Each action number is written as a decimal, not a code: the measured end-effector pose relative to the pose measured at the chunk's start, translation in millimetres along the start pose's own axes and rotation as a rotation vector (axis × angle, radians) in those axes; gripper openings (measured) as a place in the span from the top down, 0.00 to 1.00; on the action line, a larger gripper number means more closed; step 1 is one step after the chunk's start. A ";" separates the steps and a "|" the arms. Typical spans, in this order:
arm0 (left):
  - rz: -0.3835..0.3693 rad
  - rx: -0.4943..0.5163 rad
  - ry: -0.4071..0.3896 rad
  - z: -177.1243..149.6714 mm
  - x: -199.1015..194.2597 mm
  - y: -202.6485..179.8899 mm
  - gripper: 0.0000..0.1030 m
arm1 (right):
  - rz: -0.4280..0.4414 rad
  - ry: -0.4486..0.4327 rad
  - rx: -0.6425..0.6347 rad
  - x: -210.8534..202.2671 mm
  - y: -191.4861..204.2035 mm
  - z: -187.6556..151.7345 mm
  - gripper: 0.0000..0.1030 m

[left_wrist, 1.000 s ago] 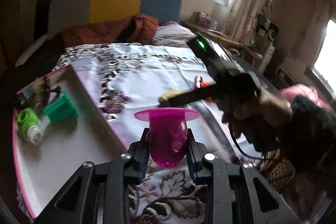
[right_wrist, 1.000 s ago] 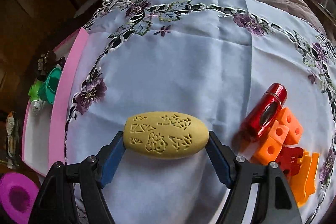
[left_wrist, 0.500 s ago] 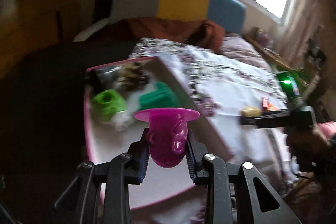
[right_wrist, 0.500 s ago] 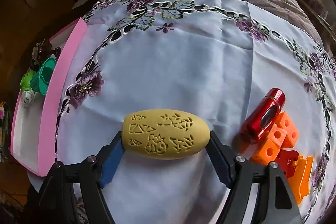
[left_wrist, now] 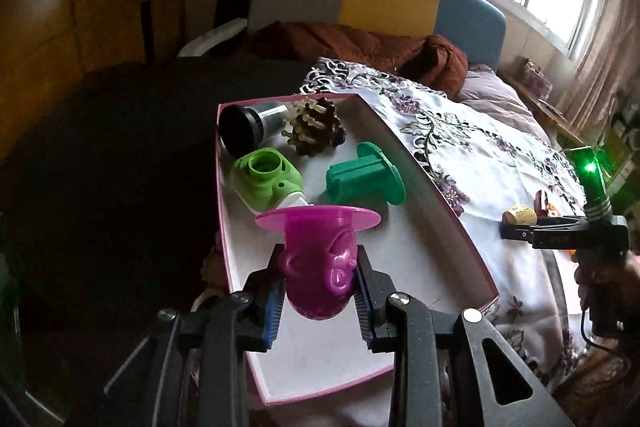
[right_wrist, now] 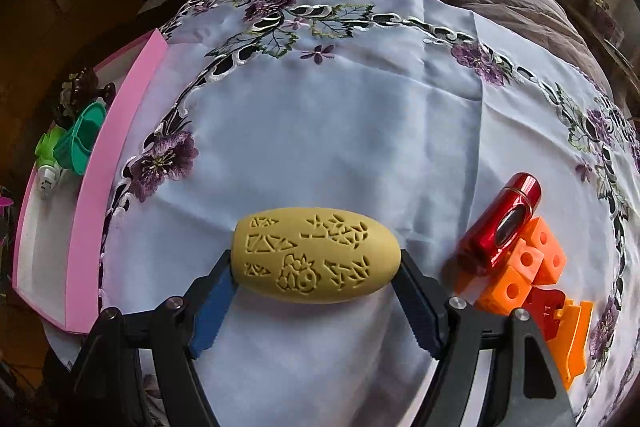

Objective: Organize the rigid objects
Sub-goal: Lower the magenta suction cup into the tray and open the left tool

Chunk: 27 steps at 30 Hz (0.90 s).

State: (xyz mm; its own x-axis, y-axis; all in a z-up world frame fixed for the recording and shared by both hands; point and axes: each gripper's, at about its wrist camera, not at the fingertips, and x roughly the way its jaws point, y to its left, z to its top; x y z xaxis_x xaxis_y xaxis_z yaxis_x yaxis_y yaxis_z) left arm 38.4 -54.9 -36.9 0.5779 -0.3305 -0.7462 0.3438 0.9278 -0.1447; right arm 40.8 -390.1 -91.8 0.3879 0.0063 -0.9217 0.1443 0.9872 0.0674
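My left gripper (left_wrist: 318,297) is shut on a magenta flanged plastic piece (left_wrist: 318,259), held above the near half of a pink-rimmed white box (left_wrist: 460,239). Inside the box lie a teal flanged piece (left_wrist: 366,179), a lime green piece (left_wrist: 266,177), a spiky brown ball (left_wrist: 316,127) and a black-and-grey cylinder (left_wrist: 250,123). My right gripper (right_wrist: 316,281) is shut on a yellow carved oval (right_wrist: 316,257), gripped end to end just above the embroidered white cloth (right_wrist: 340,131). The left wrist view shows that gripper (left_wrist: 516,225) and the oval (left_wrist: 520,215) at the right.
A red metallic cylinder (right_wrist: 502,221) leans on several orange blocks (right_wrist: 524,267) and a red bracket (right_wrist: 546,311) at the cloth's right. The pink box (right_wrist: 116,163) sits at the cloth's left edge. A person's hand (left_wrist: 604,279) holds the right gripper. Brown bedding and a headboard lie beyond.
My left gripper has swung left with the magenta piece, from over the cloth to over the box. The right gripper and yellow oval have barely moved.
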 end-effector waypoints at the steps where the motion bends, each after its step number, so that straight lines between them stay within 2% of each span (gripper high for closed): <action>1: 0.001 -0.001 0.001 -0.1 0.2 0.1 0.70 | 0.000 0.000 0.000 -0.2 0.0 0.0 0.25; 20: -0.031 -0.095 0.105 -7.6 21.9 26.6 0.70 | -0.006 0.001 0.001 -0.7 -0.7 -0.2 0.25; 27: -0.009 -0.070 0.133 -1.8 44.6 26.2 0.69 | -0.008 0.003 0.001 -0.3 -0.1 0.3 0.25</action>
State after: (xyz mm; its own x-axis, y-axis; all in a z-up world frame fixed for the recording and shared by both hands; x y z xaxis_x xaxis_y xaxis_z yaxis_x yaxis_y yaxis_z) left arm 71.8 -45.0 -75.2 0.4699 -0.3171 -0.8238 0.2935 0.9363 -0.1929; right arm 41.0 -390.3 -91.5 0.3841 -0.0015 -0.9233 0.1481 0.9872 0.0600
